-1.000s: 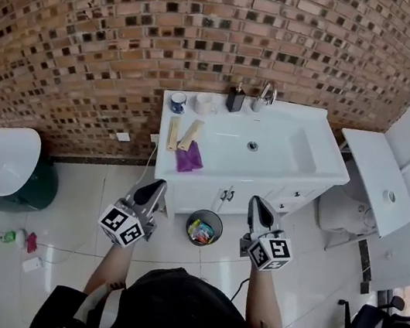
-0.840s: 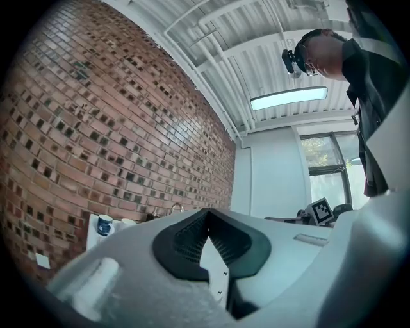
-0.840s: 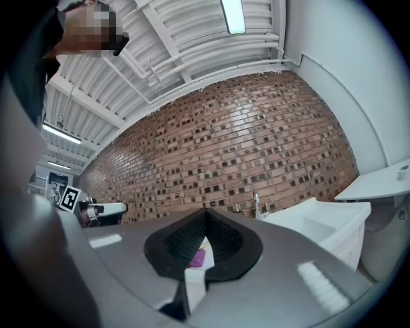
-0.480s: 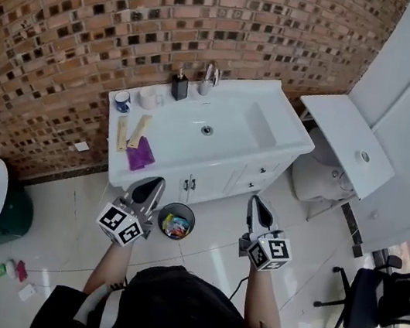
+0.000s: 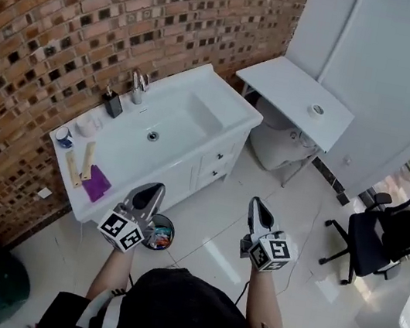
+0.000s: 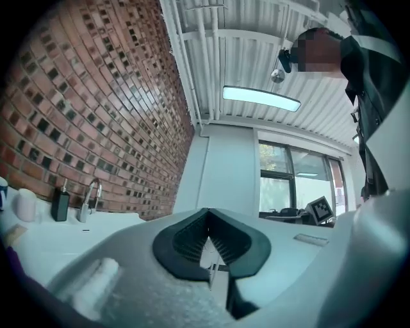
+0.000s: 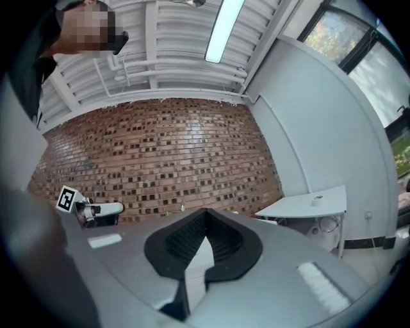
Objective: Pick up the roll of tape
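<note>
Head view: the roll of tape (image 5: 317, 109) lies flat on a small white table (image 5: 286, 83) that stands against the white wall panel, to the right of the sink cabinet (image 5: 202, 92). The roll sits toward the table's right side, with bare surface all round it and nothing touching it. Right gripper view shows the same roll (image 7: 316, 200) as a small pale ring on that table (image 7: 295, 206), well apart from the jaws.

Claw state:
- Left gripper (image 5: 155, 187): jaws together, pads meeting, nothing between them.
- Right gripper (image 5: 255, 202): jaws together, likewise empty.

Both grippers are held level in front of the person, above the tiled floor, with a waste bin (image 5: 160, 234) just beside the left one. An office chair (image 5: 380, 237) stands at the far right.

Handling assessment (judgement):
- The roll is likely light and stiff, a rigid ring that should not deform under the pads.
- Its outer face is probably smooth, so a shallow hold could slip.
- Because it lies flat and low, a pinch across its outer edge risks sliding it along the table.
- Preferred hold: one jaw down through the core and one outside, closing on the ring wall.
- The jaws need to be opened before approach.
</note>
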The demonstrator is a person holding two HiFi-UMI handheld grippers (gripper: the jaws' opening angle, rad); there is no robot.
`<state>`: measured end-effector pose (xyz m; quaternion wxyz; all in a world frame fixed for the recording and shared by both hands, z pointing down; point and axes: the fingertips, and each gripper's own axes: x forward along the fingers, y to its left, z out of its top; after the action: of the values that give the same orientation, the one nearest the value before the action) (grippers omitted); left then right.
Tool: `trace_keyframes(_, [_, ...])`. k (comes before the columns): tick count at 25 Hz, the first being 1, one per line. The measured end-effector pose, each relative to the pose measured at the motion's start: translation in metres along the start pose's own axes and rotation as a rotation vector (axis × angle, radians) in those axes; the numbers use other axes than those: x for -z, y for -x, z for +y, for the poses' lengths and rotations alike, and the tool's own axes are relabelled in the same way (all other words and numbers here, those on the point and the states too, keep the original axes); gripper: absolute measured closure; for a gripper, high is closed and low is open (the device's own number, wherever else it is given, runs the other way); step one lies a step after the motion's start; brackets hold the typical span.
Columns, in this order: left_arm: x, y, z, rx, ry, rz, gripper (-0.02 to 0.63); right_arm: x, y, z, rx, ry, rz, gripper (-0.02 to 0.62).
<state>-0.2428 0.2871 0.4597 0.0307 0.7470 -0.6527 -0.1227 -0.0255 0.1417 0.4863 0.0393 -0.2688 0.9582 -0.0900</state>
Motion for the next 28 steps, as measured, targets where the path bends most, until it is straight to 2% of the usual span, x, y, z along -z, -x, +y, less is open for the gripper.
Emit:
trace_keyframes(3, [-0.001, -0.017, -0.003, 0.049, 0.016, -0.001, 0.604, -0.010, 0.014, -0.003, 0.040, 0.017, -0.019, 0.591])
trace_keyframes(9, [0.008, -0.057, -0.032, 0.205, 0.038, 0.026, 0.604, -0.012, 0.057, -0.028, 0.195, 0.015, -0.035, 0.591])
trace_keyframes(12, [0.013, -0.064, -0.046, 0.257, 0.053, 0.040, 0.604, -0.010, 0.076, -0.032, 0.247, 0.011, -0.033, 0.591])
trace_keyframes(20, [0.027, -0.072, -0.067, 0.350, 0.079, 0.080, 0.604, -0.007, 0.104, -0.033, 0.341, 0.008, -0.030, 0.591])
trace_keyframes(28, [0.036, -0.070, -0.068, 0.413, 0.090, 0.105, 0.604, 0.001, 0.114, -0.023, 0.406, 0.010, -0.006, 0.591])
